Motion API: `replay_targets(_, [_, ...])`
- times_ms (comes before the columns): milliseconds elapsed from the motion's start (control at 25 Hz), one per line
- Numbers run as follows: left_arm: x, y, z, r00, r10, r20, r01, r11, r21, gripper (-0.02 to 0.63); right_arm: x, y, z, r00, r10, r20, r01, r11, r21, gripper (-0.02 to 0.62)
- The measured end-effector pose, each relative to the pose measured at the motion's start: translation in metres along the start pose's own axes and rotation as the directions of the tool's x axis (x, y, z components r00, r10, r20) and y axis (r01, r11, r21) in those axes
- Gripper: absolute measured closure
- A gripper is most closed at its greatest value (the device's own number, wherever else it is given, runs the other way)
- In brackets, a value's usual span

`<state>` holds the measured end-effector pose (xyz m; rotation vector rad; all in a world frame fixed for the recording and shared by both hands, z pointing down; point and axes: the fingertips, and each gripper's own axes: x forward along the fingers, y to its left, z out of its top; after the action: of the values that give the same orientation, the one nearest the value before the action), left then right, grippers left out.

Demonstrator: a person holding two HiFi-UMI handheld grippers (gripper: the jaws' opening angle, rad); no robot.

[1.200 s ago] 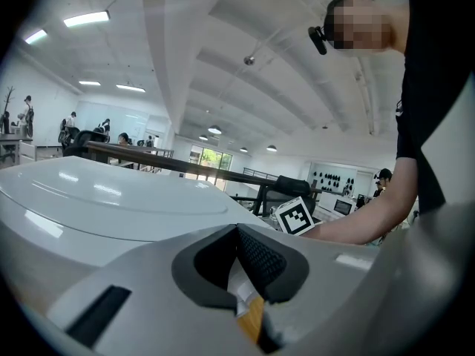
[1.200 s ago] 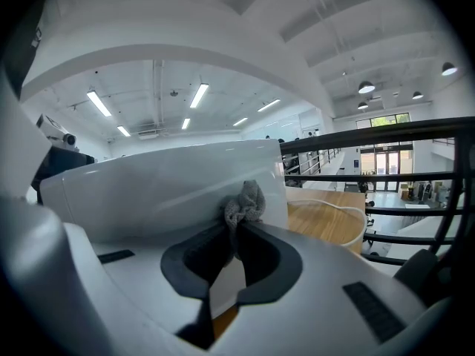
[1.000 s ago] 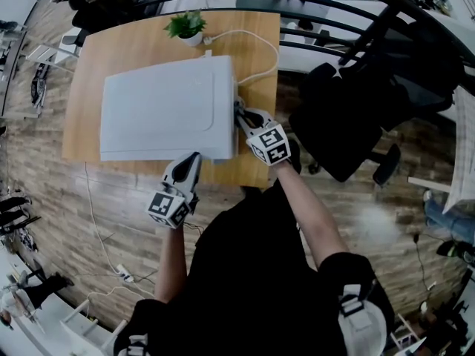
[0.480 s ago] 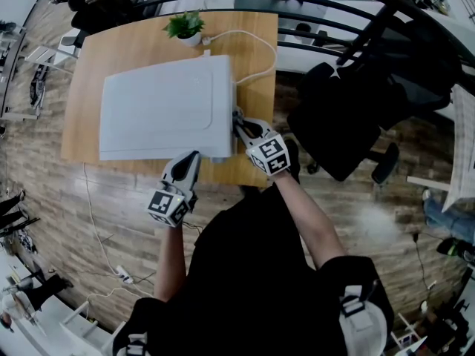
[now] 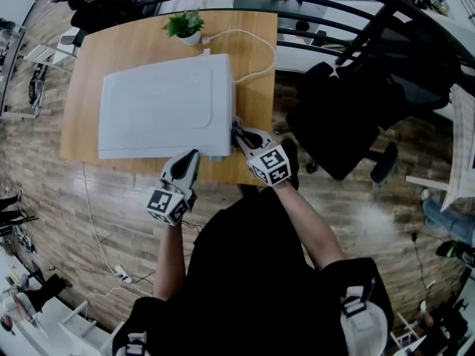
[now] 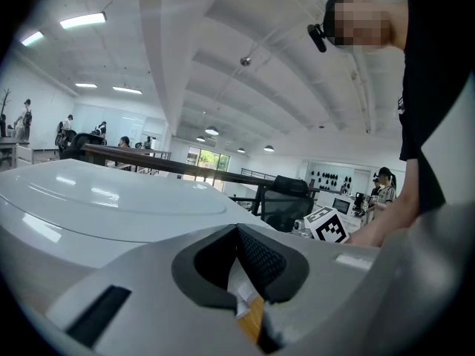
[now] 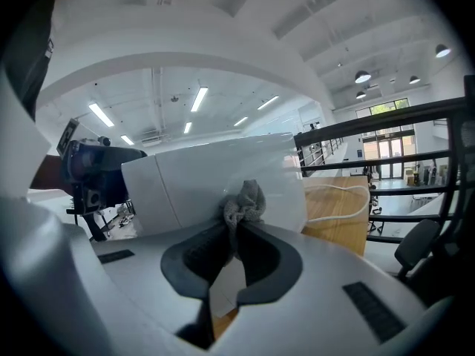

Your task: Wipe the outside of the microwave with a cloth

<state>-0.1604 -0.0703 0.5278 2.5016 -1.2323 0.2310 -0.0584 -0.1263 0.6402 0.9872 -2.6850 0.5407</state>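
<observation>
A small crumpled grey cloth was pinched between the closed jaws of the right gripper and held against the right side wall of the boxy white microwave, near the corner closest to the person. The microwave was set on a light wooden table. The left gripper was held at the microwave's near edge, its 2 jaws brought together on nothing.

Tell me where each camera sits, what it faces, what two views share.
Head view: on the head, steeply down on microwave, table, torso, left gripper, right gripper.
Left gripper view: on that gripper, across the microwave's top; torso, arm at right.
Right gripper view: on that gripper, facing the microwave's side, cloth clamped.
Gripper views share the microwave.
</observation>
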Motion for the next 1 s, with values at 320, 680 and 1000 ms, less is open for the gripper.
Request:
replay_targets(320, [-0.001,0.001,-0.001,1.0,-0.012,0.019,0.011,1.0,0.016,0.604,-0.008,0.015,-0.007,1.0,0.024,-0.001,-0.024,1.0,0.001,0.569])
replay_targets(680, [0.0,0.0,0.0,1.0,-0.013,0.012,0.013,1.0,0.014,0.604,-0.015,0.025,-0.018,0.999,0.051,-0.02,-0.051,0.999,0.013,0.569])
replay_targets(1000, [-0.001,0.0,0.001,1.0,-0.011,0.018,0.011,1.0,0.01,0.604,-0.021,0.032,-0.027,0.996,0.072,-0.045,-0.071,0.997,0.022,0.569])
